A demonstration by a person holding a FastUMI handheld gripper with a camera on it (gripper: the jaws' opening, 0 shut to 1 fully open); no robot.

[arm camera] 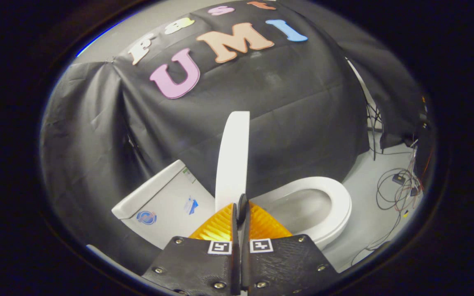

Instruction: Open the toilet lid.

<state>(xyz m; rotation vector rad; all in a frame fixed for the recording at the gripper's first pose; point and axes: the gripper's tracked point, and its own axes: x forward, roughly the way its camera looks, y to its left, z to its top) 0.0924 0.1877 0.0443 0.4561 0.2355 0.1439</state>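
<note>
The white toilet lid stands raised, nearly upright, and I see it edge-on rising straight ahead of the fingers. Its near rim runs down between the two fingers of my gripper, which is shut on that rim. To the left of the lid lies the white tank with small stickers on it. To the right, the white seat ring lies flat around the uncovered bowl.
Black cloth walls hang close behind and to the left of the toilet. On the grey floor to the right, loose cables and small devices lie beyond the seat.
</note>
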